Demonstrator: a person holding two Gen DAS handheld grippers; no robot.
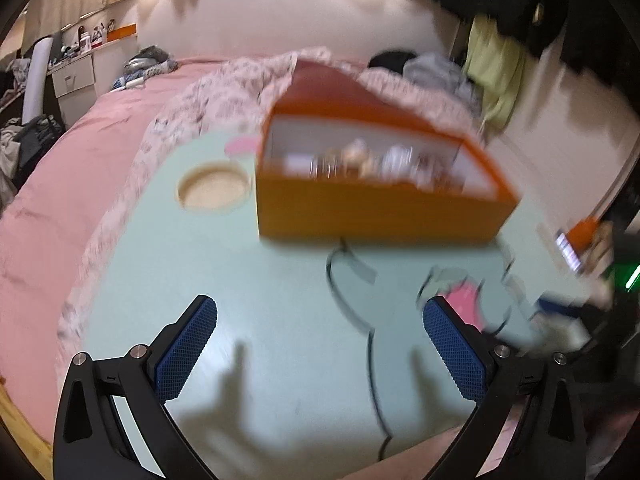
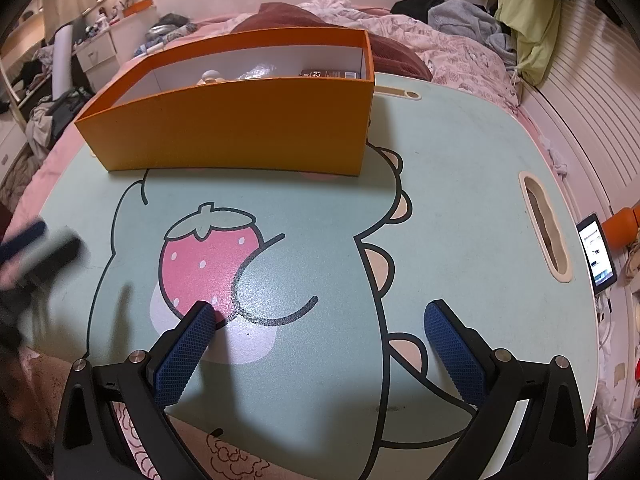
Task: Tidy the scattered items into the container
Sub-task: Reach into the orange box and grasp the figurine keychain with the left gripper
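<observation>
An orange cardboard box (image 2: 240, 128) with white inner walls stands at the far side of a pale green lap table (image 2: 460, 208). Several small items lie inside the box (image 1: 384, 204); they are blurred in the left wrist view. My left gripper (image 1: 320, 320) hovers open over bare tabletop in front of the box, nothing between its blue pads. My right gripper (image 2: 318, 322) is open too, above the printed strawberry (image 2: 208, 256), with nothing in it. The left gripper (image 2: 36, 248) shows as a dark blur at the left edge of the right wrist view.
The table sits on a bed with a pink sheet (image 1: 64, 168) and a flowered quilt (image 2: 460, 56). It has a round cup recess (image 1: 214, 190) and a slot handle (image 2: 544, 228). A lit phone (image 2: 598, 254) lies off the right edge. Clothes (image 2: 468, 16) are piled behind.
</observation>
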